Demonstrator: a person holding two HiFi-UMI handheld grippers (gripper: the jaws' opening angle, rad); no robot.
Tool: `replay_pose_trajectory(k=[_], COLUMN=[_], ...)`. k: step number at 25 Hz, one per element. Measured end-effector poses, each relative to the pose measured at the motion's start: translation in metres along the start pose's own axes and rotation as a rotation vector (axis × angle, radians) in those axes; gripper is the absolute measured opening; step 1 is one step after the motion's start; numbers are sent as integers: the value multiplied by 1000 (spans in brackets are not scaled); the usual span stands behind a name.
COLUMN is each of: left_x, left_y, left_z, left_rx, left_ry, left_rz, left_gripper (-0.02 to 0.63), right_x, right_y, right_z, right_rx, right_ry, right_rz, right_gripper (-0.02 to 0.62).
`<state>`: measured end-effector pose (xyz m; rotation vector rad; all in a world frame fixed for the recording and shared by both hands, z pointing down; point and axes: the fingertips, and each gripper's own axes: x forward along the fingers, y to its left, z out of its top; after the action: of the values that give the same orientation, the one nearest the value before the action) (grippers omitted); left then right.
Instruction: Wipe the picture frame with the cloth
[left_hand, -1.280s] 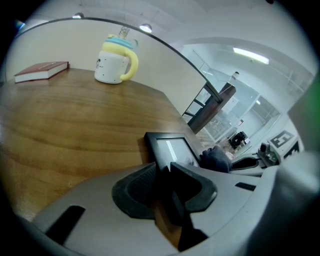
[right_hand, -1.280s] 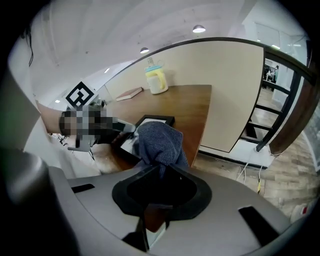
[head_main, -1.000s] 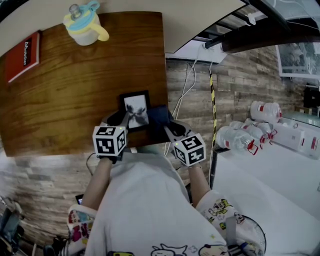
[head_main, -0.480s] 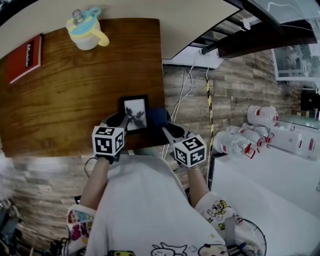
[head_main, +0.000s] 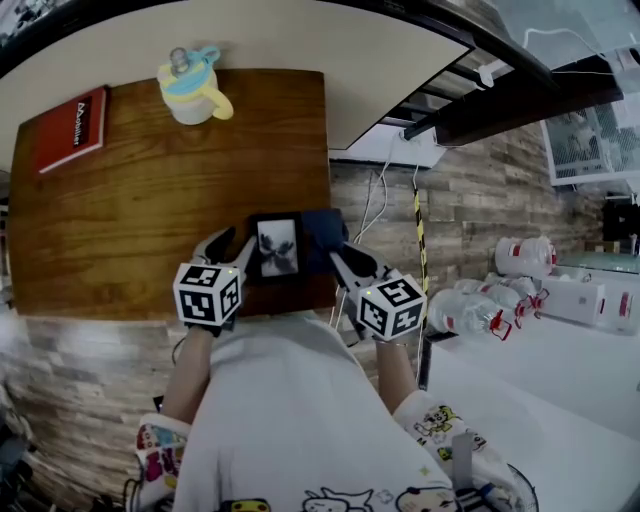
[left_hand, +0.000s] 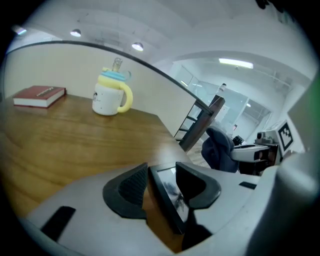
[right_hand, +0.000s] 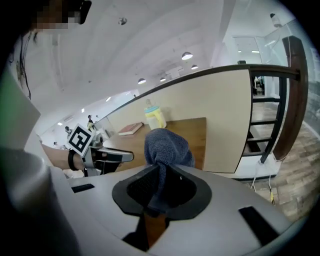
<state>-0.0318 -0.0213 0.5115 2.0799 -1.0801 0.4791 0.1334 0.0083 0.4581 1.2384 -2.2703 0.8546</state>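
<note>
A small black picture frame (head_main: 277, 248) with a dark print stands over the near edge of the wooden table (head_main: 150, 220). My left gripper (head_main: 232, 250) reaches it from the left. In the left gripper view the frame (left_hand: 170, 192) stands tilted between the jaws of the left gripper (left_hand: 162, 175), which are opening; a gap shows at the left pad. The right gripper (head_main: 340, 258) is shut on a dark blue cloth (head_main: 322, 235) just right of the frame. The cloth (right_hand: 167, 147) bunches up out of the right gripper (right_hand: 162, 185).
A white mug with a yellow handle and blue lid (head_main: 193, 85) and a red book (head_main: 75, 128) sit at the table's far side. A cream wall panel runs behind the table. Cables (head_main: 375, 195) hang to the right, and bottles (head_main: 475, 300) lie further right.
Both hands have lifted a little, with the frame and cloth between them. The left jaws stand wider apart than before. The cloth stays pinched in the right gripper.
</note>
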Motion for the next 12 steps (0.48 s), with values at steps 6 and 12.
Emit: replay_pose_trajectory(k=[6, 12], left_x=[-30, -62], left_y=[-10, -19], left_z=[50, 96], left_rx=[49, 122], left_ry=[-127, -249], left_rz=[-1, 21], left_gripper=[164, 179], right_x=[-3, -8], right_y=[18, 29], right_z=[52, 91], right_rx=[-70, -128], right_ry=[-93, -165], right_rz=[37, 49], right_gripper=[46, 46])
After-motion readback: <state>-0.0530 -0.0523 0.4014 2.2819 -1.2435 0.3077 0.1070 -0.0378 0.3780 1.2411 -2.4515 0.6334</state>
